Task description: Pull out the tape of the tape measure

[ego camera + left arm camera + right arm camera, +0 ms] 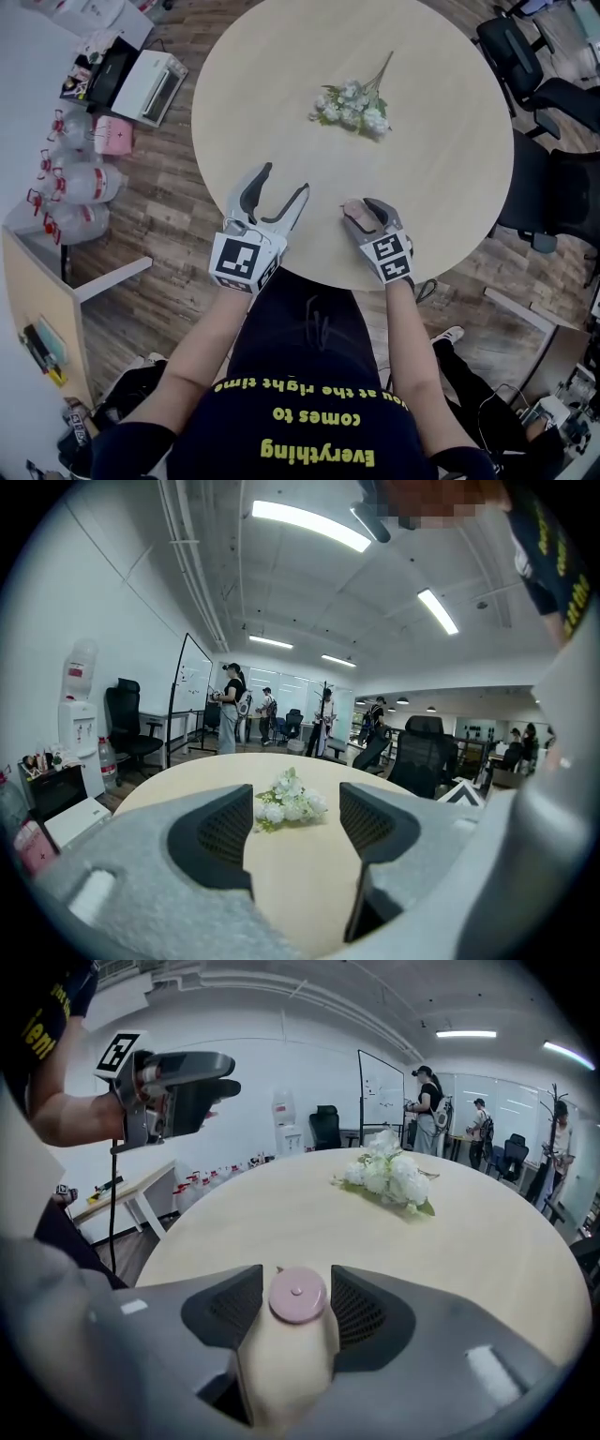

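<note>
While left tongs [285,181] gape empty, right tongs [364,208] clamp tape measure [291,1342].

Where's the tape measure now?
Head view: the tape measure is clamped in the right gripper, at the round table's near edge, short of the white flowers.

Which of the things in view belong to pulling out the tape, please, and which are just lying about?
For the job: tape measure, clamped in the right gripper; left gripper, open and empty.
Lying about: white flower bunch on the round table; black office chairs beside it.
</note>
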Demonstrator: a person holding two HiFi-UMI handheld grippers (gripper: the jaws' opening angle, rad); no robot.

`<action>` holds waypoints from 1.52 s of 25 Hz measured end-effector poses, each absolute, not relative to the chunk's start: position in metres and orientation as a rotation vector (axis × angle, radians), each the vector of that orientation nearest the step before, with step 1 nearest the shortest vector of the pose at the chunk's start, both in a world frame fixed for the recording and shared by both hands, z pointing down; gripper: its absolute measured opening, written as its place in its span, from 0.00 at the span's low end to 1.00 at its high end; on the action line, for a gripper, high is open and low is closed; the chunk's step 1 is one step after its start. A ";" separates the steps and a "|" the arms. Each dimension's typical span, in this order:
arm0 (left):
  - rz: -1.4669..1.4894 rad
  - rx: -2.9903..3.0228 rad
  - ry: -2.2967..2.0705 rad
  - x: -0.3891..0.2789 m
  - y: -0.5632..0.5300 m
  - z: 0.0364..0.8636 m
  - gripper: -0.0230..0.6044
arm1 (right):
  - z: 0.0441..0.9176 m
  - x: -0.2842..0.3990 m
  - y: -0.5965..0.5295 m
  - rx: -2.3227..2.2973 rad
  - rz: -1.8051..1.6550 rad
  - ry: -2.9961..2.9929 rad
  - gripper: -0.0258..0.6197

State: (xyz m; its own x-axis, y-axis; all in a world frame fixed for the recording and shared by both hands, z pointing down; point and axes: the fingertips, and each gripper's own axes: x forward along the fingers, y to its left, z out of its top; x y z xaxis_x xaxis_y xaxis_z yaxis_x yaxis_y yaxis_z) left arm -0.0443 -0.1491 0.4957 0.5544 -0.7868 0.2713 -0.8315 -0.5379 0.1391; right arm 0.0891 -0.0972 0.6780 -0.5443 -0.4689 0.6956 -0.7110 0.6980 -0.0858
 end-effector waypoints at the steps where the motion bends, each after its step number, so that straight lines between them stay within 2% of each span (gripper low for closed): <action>1: 0.259 2.538 -1.351 -0.045 -0.148 0.496 0.49 | 0.682 0.090 -0.096 0.884 0.471 -2.246 0.41; 5: 0.264 2.521 -1.368 -0.048 -0.147 0.499 0.49 | 0.692 0.093 -0.095 0.852 0.485 -2.263 0.40; 11: 0.275 2.509 -1.379 -0.050 -0.143 0.502 0.49 | 0.701 0.087 -0.093 0.771 0.422 -2.237 0.43; 13: 0.280 2.507 -1.380 -0.050 -0.143 0.503 0.49 | 0.703 0.086 -0.093 0.758 0.398 -2.225 0.40; 17: 0.276 2.510 -1.369 -0.050 -0.142 0.502 0.50 | 0.699 0.088 -0.094 0.746 0.422 -2.227 0.39; 29: 0.239 2.633 -1.187 -0.024 -0.139 0.486 0.47 | 0.613 0.088 -0.086 0.765 0.687 -2.376 0.39; 38: 0.197 2.725 -1.079 -0.007 -0.134 0.463 0.47 | 0.569 0.094 -0.066 0.729 0.670 -2.374 0.39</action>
State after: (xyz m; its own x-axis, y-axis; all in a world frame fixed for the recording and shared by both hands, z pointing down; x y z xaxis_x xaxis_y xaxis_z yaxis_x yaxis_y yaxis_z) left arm -0.0072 -0.1340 0.4630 0.7242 -0.6607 0.1975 -0.6878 -0.7124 0.1390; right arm 0.0938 -0.0665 0.5692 -0.6941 -0.3412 0.6338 -0.6223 0.7271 -0.2900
